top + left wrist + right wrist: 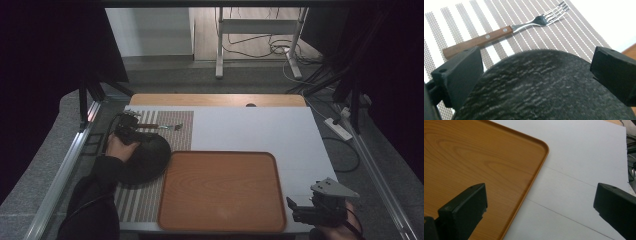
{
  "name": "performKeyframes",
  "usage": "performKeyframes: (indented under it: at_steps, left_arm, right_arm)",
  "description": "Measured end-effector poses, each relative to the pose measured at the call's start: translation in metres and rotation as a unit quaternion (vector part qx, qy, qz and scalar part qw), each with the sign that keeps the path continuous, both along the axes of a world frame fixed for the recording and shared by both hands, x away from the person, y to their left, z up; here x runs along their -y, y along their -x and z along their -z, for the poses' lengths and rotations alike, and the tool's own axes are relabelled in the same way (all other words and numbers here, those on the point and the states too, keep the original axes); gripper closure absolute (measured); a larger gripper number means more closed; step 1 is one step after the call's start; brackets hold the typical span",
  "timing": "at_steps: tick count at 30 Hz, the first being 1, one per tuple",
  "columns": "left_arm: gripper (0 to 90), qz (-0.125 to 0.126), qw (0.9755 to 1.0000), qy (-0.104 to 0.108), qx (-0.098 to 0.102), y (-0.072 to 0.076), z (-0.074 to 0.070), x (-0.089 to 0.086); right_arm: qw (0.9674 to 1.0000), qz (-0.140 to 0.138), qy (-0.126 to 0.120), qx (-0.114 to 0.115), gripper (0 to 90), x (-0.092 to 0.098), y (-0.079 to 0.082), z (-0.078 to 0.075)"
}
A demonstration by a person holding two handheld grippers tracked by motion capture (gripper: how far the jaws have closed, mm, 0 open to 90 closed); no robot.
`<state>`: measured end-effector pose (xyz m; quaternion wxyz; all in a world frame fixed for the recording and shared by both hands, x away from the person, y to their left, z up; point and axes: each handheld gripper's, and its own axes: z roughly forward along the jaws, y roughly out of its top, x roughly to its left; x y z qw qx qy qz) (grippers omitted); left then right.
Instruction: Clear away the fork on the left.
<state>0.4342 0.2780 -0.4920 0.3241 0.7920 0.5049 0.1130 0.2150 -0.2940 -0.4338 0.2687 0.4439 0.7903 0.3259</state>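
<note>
Left tool (126, 131) gaped wide over dark bowl (145, 159), which lay just near of it; fork (499, 33) beyond, lengthwise left-right. Right tool (300, 209) open, empty, beside tray (220, 220).

The wooden tray (222, 192) lies bare, so a gripper could sweep across it freely; its low raised rim is the only edge to clear. From the tray toward 12 and 2 o'clock the white tabletop (260, 130) is open out to the far edge. At 10 o'clock from the tray, the striped placemat (175, 132) is crowded: a dark round bowl (147, 157) sits on it touching the tray's near-left corner, with the left gripper (534, 72) spread wide around it, and a fork (499, 33) lies just beyond the bowl. The right gripper (312, 210) sits at the tray's 4 o'clock, wide apart over the rim.
</note>
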Motion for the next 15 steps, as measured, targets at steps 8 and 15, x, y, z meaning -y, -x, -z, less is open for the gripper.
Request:
performKeyframes:
  at_steps: [8, 15]
  left_arm:
    - [0.0, -0.007, 1.0, -0.006, -0.003, -0.017, 0.002, -0.001]
    - [0.0, -0.011, 0.9999, -0.007, -0.005, -0.03, 0.006, 0.0]
  right_arm:
    - [1.0, -0.001, 0.001, -0.001, 0.0, 0.0, 0.0, 0.0]
    - [1.0, -0.002, 0.002, 0.0, 0.0, 0.0, 0.0, 0.0]
